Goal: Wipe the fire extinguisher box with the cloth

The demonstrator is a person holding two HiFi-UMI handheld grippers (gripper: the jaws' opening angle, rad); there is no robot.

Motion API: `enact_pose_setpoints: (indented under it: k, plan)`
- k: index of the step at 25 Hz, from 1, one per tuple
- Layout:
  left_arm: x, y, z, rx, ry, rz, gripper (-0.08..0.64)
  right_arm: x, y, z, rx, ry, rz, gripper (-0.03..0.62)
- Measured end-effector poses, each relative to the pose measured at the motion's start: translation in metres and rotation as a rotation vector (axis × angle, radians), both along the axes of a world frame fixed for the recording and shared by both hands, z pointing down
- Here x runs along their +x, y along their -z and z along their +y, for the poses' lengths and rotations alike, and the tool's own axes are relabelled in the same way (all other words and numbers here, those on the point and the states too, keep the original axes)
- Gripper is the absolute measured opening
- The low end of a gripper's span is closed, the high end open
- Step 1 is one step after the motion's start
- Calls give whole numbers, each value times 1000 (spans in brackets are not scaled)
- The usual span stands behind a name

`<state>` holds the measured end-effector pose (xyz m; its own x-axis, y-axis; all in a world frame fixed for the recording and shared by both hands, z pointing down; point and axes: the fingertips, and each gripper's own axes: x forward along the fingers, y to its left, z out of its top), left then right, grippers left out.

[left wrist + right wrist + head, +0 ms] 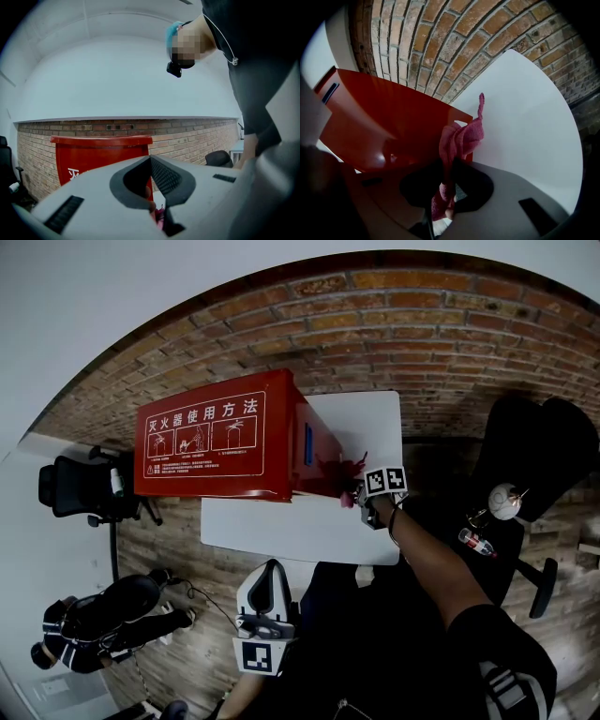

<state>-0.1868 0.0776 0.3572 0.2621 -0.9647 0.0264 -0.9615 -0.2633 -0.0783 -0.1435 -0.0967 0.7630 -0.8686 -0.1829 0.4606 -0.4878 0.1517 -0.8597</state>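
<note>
Two grippers are present; only one is engaged. At far left of the head view an office chair (80,488) stands on the wooden floor, clear of the work. Next comes the fire extinguisher box (214,439), red, resting on the white table (281,535) with its labelled face in plain sight. Below the table's near edge the left gripper (268,576) is held back, well apart from the box. Its own view shows the jaws together with nothing between them. Further right, the cloth (339,472), pink and bunched, sits at the box's right end, near the lower corner. The right gripper (450,163) is clamped on that cloth, with a loose tail standing up beyond the jaws. Whether the cloth presses on the red panel or lies just beside it cannot be determined.

Assessment: wiping appears to be under way at the right end only. No surface shows a visible difference between wiped and unwiped, so the completed area cannot be confirmed. The labelled face, the top and the far end are judged outstanding.
</note>
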Motion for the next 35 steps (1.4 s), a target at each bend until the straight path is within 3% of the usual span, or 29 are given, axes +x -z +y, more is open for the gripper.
enact_pose_setpoints:
  k: [35]
  plan:
    - [8, 2, -4, 10, -23, 1, 38, 0, 71, 2, 8, -18, -120, 67]
